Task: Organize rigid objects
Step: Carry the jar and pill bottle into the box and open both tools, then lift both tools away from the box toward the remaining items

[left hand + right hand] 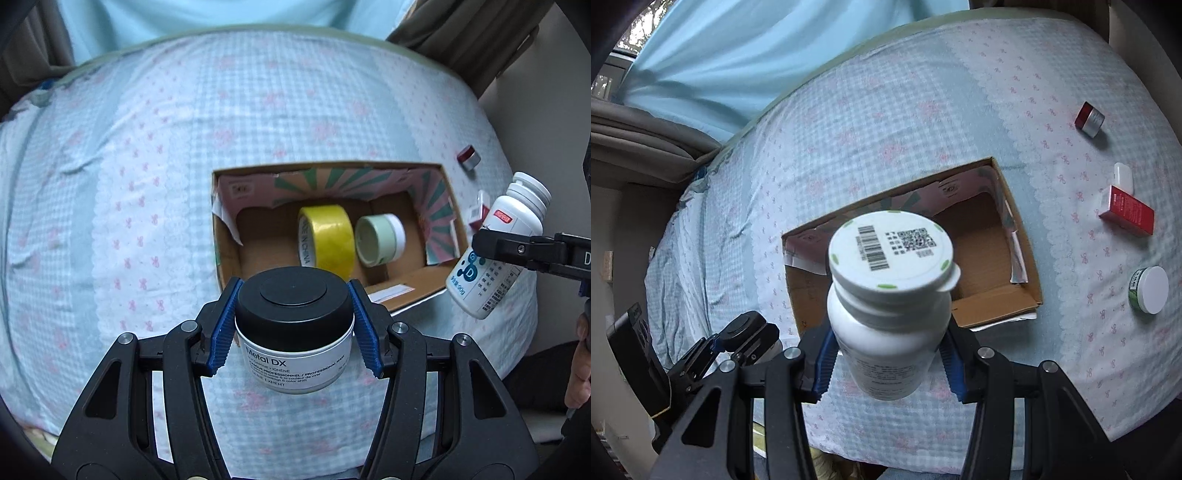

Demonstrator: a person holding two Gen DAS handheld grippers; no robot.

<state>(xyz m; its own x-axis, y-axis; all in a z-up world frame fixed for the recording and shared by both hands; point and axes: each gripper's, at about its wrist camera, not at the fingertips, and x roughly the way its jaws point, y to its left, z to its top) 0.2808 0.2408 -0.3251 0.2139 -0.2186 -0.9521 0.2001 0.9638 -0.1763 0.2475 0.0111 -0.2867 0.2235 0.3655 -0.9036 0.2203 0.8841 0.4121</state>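
Your left gripper (pixel 294 325) is clamped on the squat white jar with the black lid (pixel 294 332), blue pads pressing its sides just under the lid, and the jar hangs upright at the near edge of the open brown cardboard box (pixel 413 295), lid up, its short axis vertical. Your right gripper (pixel 886 354) is closed around the tall white plastic pill bottle (pixel 886 314), gripping the body below the shoulder; seen from the left wrist, its long axis leans, cap up and away, just off the box's right wall. Inside the box a yellow tape roll (pixel 327 236) stands on edge with a pale green and white tape roll (pixel 380 240) touching it on the right, so the free floor lies to the left and the far right. If you lower the jar straight ahead it may land on the yellow roll and tip; steer left. The tilted bottle could catch the box's right wall or roll once released. Beyond the box's right side, on the checked cloth, lie a red and silver cap-shaped piece (pixel 1089 120), a red carton (pixel 1128 210) and a white-lidded tin (pixel 1148 290).
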